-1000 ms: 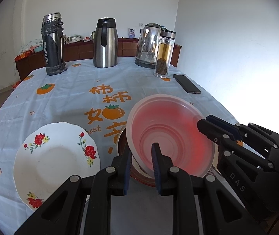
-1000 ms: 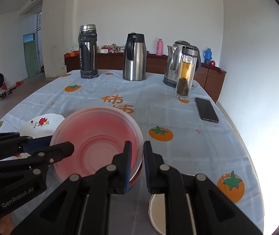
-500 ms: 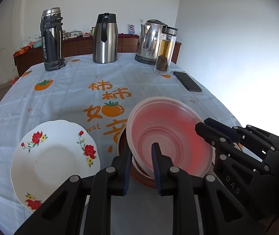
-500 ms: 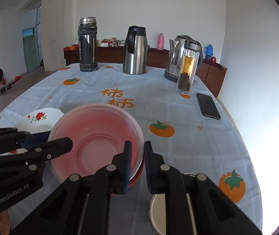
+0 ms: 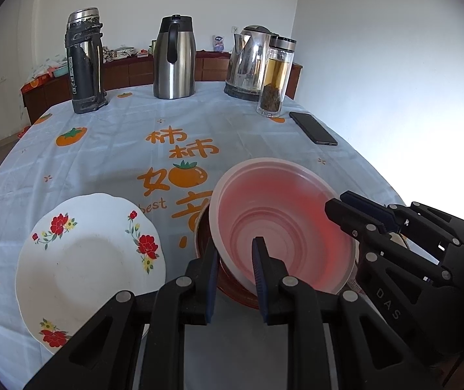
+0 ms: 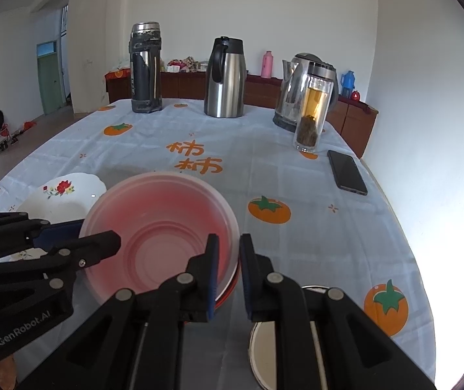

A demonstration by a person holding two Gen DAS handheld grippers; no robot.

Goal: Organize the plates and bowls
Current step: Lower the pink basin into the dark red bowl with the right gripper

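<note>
A translucent pink plastic bowl [image 5: 284, 227], round with stepped rings inside, sits tilted in a darker red-brown bowl [image 5: 232, 287] near the front edge of the tabletop [image 5: 118, 149], which wears a pale blue cloth printed with orange persimmons. The left gripper [image 5: 234, 274] has its fingers clamped on the pink bowl's near rim, one finger outside, one inside. The right gripper [image 6: 228, 271] pinches the same rim at the bowl's 3 o'clock side, likewise straddling the wall. At the bowl's 9 o'clock lies a white scalloped plate [image 5: 88, 266] with red flowers. A round metal dish [image 6: 267, 347] shows partly under the right fingers. At 12 o'clock, far off, stand steel flasks, a kettle [image 5: 248, 61] and a glass tea bottle [image 5: 275, 78].
</note>
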